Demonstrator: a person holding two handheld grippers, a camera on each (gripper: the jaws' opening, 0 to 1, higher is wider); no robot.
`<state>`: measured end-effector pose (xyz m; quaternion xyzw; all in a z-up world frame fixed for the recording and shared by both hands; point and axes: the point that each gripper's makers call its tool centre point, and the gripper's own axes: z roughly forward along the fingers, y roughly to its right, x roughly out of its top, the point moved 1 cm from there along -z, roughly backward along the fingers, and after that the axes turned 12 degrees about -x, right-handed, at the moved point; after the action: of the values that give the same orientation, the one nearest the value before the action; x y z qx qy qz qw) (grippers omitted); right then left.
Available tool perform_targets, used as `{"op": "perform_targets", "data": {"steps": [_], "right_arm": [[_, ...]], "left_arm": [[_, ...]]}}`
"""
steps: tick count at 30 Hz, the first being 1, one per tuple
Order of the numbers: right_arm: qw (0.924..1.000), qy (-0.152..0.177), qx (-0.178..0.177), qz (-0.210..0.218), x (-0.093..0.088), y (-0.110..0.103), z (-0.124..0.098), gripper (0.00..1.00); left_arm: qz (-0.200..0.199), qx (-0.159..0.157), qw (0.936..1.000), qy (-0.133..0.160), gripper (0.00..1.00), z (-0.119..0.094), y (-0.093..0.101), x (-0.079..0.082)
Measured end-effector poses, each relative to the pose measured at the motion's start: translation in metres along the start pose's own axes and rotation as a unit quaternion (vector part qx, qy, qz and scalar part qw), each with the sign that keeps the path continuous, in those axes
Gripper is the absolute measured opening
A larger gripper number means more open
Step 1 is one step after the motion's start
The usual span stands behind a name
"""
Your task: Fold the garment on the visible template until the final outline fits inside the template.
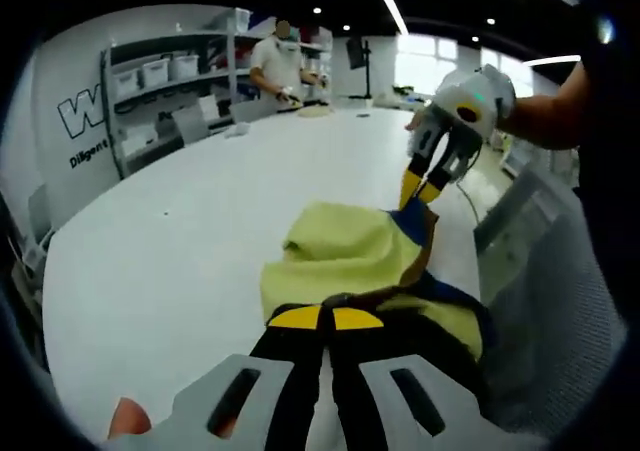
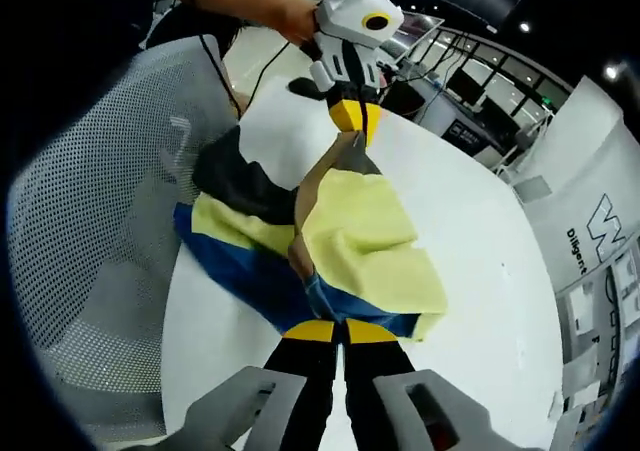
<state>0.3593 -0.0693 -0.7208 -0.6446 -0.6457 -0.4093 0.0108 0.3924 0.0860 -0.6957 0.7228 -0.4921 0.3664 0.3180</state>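
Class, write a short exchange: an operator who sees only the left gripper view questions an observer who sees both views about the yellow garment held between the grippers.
Operator: Is the garment yellow and blue all over?
Observer: No. The right gripper view shows a black panel on the side nearest the mesh chair.
Operator: What exactly has the right gripper caught?
Observer: Its jaws are shut on the blue hem, while the left gripper pinches the opposite end.
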Motion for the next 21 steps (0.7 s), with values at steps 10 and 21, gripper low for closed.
{"op": "perform_targets", "data": {"steps": [10, 21], "right_arm": [[0.9980, 0.004, -0.037, 0.050, 0.003, 0.047, 0.011, 0.00], [0.9932, 0.016, -0.058, 0.100, 0.009, 0.088, 0.026, 0.00]], "left_arm": [[-0.012, 0.025, 0.9992, 0.029, 0.00, 0.000, -0.040, 0.025], [-0.023, 0.050, 0.9978, 0.038, 0.00, 0.002, -0.080, 0.038]]}}
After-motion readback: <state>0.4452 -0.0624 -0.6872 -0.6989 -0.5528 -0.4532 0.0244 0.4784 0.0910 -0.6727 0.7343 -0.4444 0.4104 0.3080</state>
